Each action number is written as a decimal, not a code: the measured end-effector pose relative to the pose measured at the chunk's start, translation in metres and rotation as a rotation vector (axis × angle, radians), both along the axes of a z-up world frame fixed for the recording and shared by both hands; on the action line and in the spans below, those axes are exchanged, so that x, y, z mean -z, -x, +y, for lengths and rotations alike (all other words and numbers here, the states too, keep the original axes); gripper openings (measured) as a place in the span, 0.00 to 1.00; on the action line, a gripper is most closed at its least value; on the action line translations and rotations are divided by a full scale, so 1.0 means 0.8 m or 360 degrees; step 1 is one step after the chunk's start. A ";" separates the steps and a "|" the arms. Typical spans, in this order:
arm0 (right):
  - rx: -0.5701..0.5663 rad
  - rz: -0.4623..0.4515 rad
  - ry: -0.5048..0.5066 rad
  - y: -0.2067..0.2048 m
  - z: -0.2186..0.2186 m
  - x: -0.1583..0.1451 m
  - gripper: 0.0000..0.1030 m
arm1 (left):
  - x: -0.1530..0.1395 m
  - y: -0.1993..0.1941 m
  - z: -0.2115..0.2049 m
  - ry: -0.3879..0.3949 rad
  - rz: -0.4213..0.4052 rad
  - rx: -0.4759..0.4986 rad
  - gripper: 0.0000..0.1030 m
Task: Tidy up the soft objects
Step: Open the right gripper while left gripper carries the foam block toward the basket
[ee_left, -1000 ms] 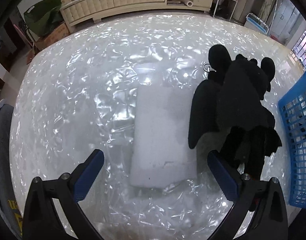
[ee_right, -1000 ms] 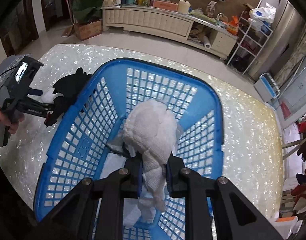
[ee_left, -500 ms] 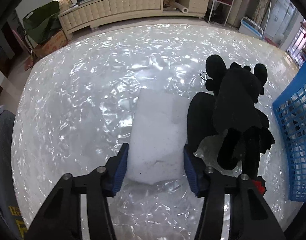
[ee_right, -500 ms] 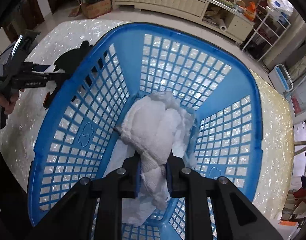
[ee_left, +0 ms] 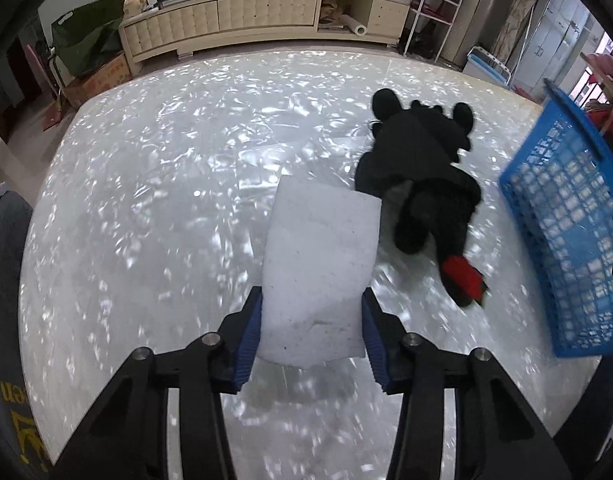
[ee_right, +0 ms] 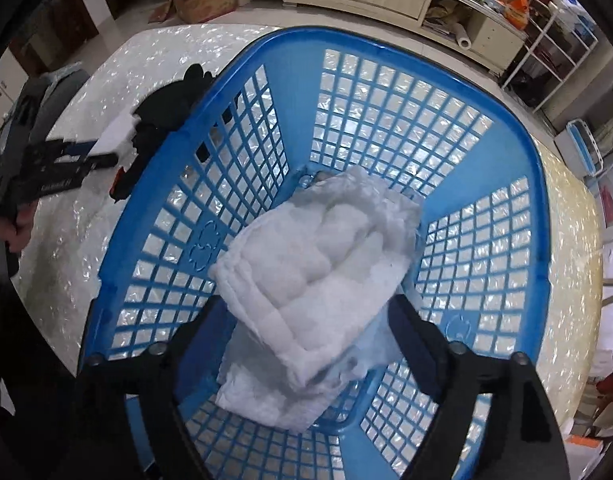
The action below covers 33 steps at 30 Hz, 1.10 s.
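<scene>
In the left wrist view a white foam block (ee_left: 320,256) sits between my left gripper (ee_left: 312,304) fingers. The jaws are closing and the blue pads press on its two sides. A black plush toy (ee_left: 422,160) with a red tail tip lies just right of the block. The blue basket (ee_left: 566,216) stands at the right. In the right wrist view my right gripper (ee_right: 306,308) hangs over the basket (ee_right: 386,46), its jaws opening wide. The white folded cloth (ee_right: 326,256) lies loose on the basket floor between the fingers, untouched by the pads.
The pearly white table (ee_left: 146,200) spreads left and beyond the block. Past it a cream cabinet (ee_left: 226,16) and a wire rack (ee_left: 434,8) stand along the wall. A person's hand (ee_right: 10,224) holds the left gripper at the left of the basket.
The left jaws went from wide open to pressing on the foam block, which now sits raised and shifted. The right jaws let go of the white cloth, which dropped into the basket.
</scene>
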State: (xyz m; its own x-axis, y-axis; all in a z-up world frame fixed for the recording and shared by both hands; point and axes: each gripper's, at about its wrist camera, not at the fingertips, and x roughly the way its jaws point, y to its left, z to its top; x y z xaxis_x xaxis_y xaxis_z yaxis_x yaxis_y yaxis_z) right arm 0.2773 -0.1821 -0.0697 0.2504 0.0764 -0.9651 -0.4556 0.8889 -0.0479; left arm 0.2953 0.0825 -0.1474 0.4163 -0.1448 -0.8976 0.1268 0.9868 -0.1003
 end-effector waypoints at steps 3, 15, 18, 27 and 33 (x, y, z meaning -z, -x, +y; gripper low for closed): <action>0.0013 -0.0019 -0.0026 0.011 -0.004 -0.012 0.95 | -0.012 0.021 0.000 0.0014 -0.0023 0.0003 0.43; 0.0079 -0.0162 -0.0088 0.057 -0.019 -0.056 1.00 | -0.101 0.092 -0.024 0.0141 -0.0200 0.0071 0.43; 0.0100 -0.0229 -0.0115 0.073 -0.027 -0.068 1.00 | -0.122 0.108 -0.034 0.0135 -0.0252 0.0097 0.43; 0.0159 -0.0363 -0.0200 0.108 -0.043 -0.090 1.00 | -0.172 0.143 -0.078 0.0094 -0.0366 0.0211 0.43; 0.0192 -0.0440 -0.0252 0.123 -0.055 -0.101 1.00 | -0.201 0.160 -0.115 0.0094 -0.0415 0.0320 0.43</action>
State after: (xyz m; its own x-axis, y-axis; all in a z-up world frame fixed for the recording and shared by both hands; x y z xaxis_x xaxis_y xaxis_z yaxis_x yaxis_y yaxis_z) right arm 0.1787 -0.2259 0.0114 0.5176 0.1735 -0.8379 -0.3355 0.9420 -0.0121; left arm 0.1671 -0.0099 0.0131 0.5887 -0.2958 -0.7523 0.3471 0.9330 -0.0952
